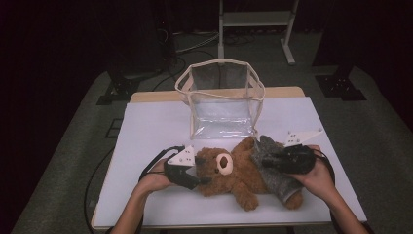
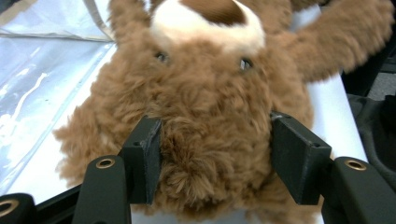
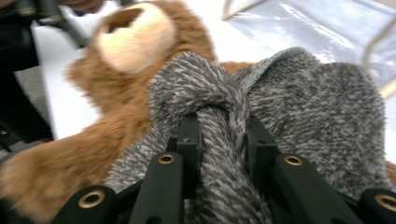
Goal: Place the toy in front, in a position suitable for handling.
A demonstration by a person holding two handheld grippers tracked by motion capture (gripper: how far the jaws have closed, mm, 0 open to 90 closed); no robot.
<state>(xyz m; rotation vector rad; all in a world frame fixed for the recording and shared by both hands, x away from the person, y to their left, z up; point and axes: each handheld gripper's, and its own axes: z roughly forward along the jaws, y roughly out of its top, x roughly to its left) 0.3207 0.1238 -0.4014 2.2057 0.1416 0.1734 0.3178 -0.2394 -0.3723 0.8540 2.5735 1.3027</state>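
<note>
At the left of the high view, the left gripper (image 1: 197, 174) lies low over the white table (image 1: 146, 136), held in the person's left hand (image 1: 153, 180). Its jaws are partly closed around the head of a brown teddy bear (image 1: 229, 175). In the left gripper view the two black pads sink into the fur on either side of the head, so the left gripper (image 2: 215, 154) has hold of the teddy bear (image 2: 210, 116) there.

The bear lies on its back near the front middle of the table, pale muzzle turned up, with its head toward the left gripper.

Behind it, toward the far edge, a clear plastic bag (image 1: 221, 97) with a cream trim stands upright and open, just beyond the bear.

Farther right, a grey fuzzy sweater (image 1: 277, 170) covers the bear's lower body. The right gripper (image 1: 272, 160), in the person's right hand (image 1: 316, 178), rests on it. In the right gripper view the jaws stand narrow, pinching a bunched fold of the grey fuzzy sweater (image 3: 299, 102) between the pads of the right gripper (image 3: 222, 135). How far the garment is pulled over the bear is hard to judge, since the fabric and hand hide that part.
</note>
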